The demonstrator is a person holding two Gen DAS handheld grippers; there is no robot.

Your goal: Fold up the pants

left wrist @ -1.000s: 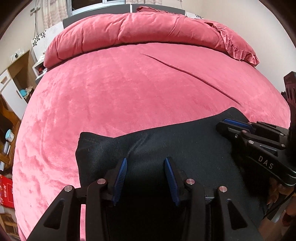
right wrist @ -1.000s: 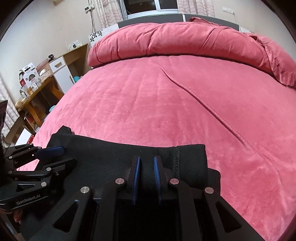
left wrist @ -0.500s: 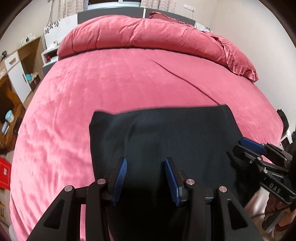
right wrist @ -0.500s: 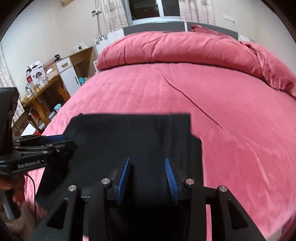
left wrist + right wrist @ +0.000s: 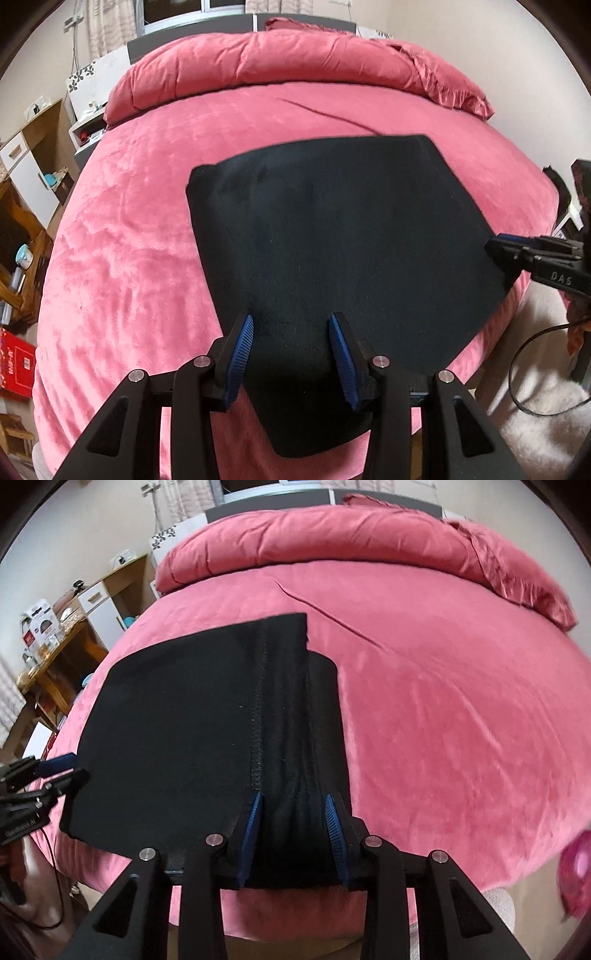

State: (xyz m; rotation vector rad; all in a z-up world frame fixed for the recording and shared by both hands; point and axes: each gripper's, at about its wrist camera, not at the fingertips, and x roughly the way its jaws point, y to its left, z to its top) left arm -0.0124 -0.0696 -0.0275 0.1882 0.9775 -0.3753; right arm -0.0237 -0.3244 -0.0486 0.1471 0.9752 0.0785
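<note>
Folded black pants (image 5: 351, 236) are lying flat as a dark rectangle on a pink plush bedspread (image 5: 122, 236), close to the foot edge of the bed; in the left wrist view the left gripper (image 5: 291, 347) is hovering over the garment's near edge at 6 o'clock, its blue-padded fingers (image 5: 240, 350) standing apart with fabric showing between them but not pinched, so it is released; at 3 o'clock in that view the right gripper (image 5: 498, 249) is reaching in from the side, its tips just beside the pants' right edge; at 12 o'clock a rolled pink duvet (image 5: 295, 66) is lying across the head of the bed, and at 9 o'clock a wooden shelf unit (image 5: 33, 158) is standing against the wall.

In the right wrist view the left gripper (image 5: 68, 771) is entering at 9 o'clock beside the garment's left corner; the pants (image 5: 192, 716) are stretching from centre toward 10 o'clock, a stitched seam (image 5: 260, 701) running up the cloth and a lower layer peeking out along the right side; the right gripper (image 5: 295, 821) is sitting at 6 o'clock over the near hem, its jaws having just been closing a little, yet the blue pads (image 5: 334, 827) are standing clear of the cloth between them, so nothing is being grasped; at 4 o'clock a blurred pink object (image 5: 576, 871) is showing at the frame's edge, too smeared to identify.
</note>
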